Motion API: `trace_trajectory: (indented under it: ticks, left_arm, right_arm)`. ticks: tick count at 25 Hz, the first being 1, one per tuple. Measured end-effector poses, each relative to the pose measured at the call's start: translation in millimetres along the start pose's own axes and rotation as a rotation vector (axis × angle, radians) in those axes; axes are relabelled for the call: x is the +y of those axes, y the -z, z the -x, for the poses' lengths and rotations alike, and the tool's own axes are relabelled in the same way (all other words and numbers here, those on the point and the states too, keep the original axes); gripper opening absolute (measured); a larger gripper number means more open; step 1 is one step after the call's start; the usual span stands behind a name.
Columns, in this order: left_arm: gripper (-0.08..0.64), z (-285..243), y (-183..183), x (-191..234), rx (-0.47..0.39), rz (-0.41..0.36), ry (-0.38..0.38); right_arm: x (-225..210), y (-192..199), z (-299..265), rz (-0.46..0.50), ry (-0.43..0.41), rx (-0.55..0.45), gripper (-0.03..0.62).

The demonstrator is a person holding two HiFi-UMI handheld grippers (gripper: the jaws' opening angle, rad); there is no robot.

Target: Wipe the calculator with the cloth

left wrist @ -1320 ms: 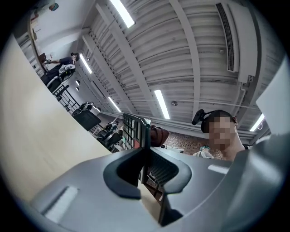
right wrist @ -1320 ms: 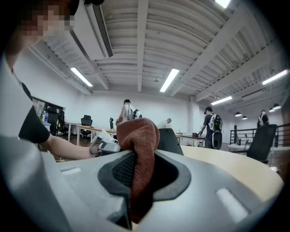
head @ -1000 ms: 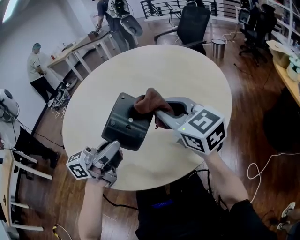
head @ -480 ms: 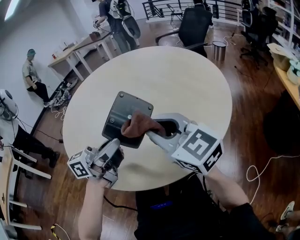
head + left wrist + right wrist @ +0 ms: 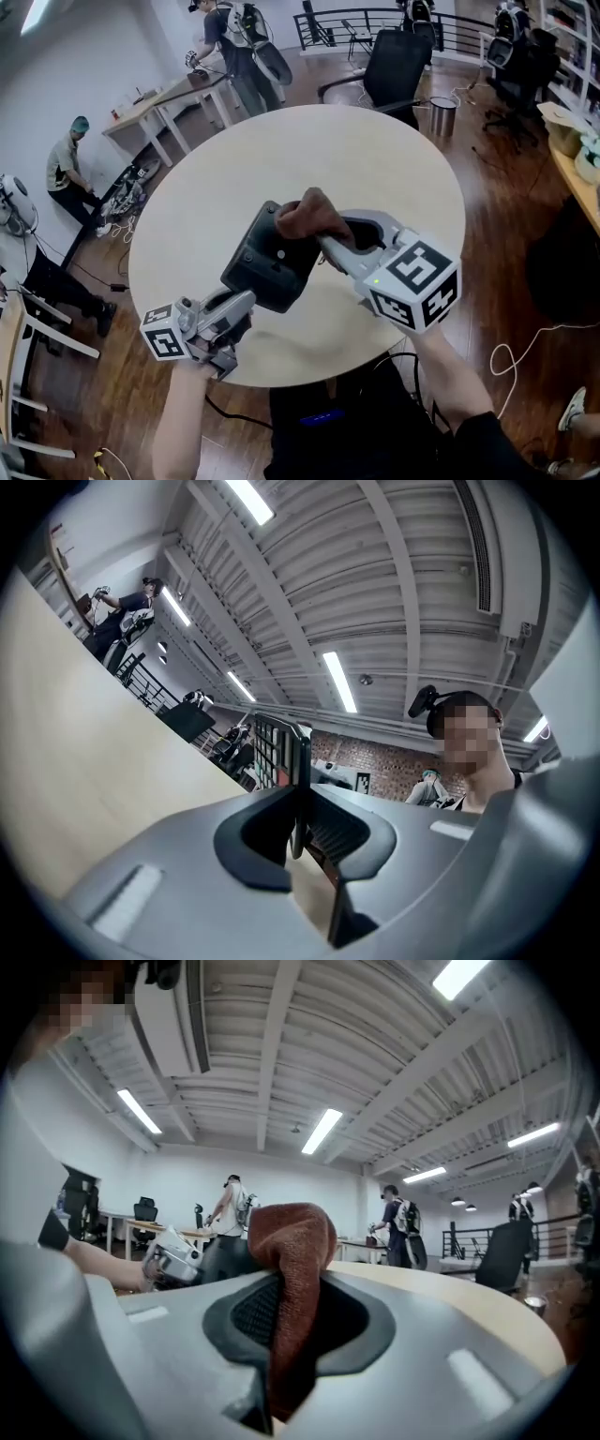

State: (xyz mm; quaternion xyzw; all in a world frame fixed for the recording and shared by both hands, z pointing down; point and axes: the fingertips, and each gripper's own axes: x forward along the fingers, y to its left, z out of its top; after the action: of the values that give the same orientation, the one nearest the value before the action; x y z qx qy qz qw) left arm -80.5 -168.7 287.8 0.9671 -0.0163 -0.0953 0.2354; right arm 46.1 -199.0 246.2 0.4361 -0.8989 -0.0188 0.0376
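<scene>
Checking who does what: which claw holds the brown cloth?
The right claw, shut on the brown cloth; the left claw grips the calculator by its edge instead.

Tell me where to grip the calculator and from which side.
Take the calculator by its thin near edge, coming from the person's side, as the left gripper does. It is a flat slab, so jaws close across its thickness and leave the broad back free for the cloth in the right gripper.

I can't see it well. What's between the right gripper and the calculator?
The brown cloth. The head view shows it pinched in the right gripper, at the calculator's top edge.
</scene>
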Motion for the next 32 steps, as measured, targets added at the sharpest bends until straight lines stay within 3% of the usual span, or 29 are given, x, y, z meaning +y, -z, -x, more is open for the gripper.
trace_trajectory:
  ticks: [4,7,9,12,16,18,20,25,28,32]
  left_arm:
    - [0.049,-3.8,0.8,-0.4,0.040,-0.013,0.001]
    - [0.049,7.9,7.4,-8.1,0.073,-0.027,0.024]
    - [0.051,18.7,12.5,-14.2,0.090,-0.032,0.040]
    - [0.057,10.2,12.6,-12.2,0.122,-0.029,0.034]
    - [0.049,6.5,14.1,7.7,0.237,-0.069,-0.057]
    - [0.049,11.4,8.8,19.8,0.338,-0.161,-0.136]
    - [0.049,16.5,2.2,33.5,0.465,-0.312,-0.243]
    - [0.049,23.6,9.0,70.3,0.879,-0.854,-0.521]
    - [0.056,8.6,33.0,69.0,1.050,-1.080,-0.538]
    - [0.103,-4.1,71.1,69.3,1.184,-1.172,-0.451]
  right_arm:
    - [67.6,-26.5,-16.1,0.142,-0.144,-0.002,0.064]
    - [77.1,-18.8,-32.8,0.185,-0.131,0.017,0.064]
    - [62.7,-9.7,-38.6,0.138,-0.092,0.021,0.064]
    - [3.7,8.9,-39.8,0.071,0.009,0.072,0.064]
    - [-52.4,41.3,-22.2,-0.019,0.108,0.134,0.064]
    - [-57.0,45.0,-14.6,-0.041,0.112,0.126,0.064]
    - [-55.7,46.7,-11.7,-0.052,0.108,0.119,0.064]
    - [-50.2,55.0,-11.5,-0.070,0.090,0.123,0.064]
    - [-46.7,60.5,-8.2,-0.068,0.077,0.138,0.064]
    - [-41.2,69.0,-4.3,-0.060,0.066,0.156,0.064]
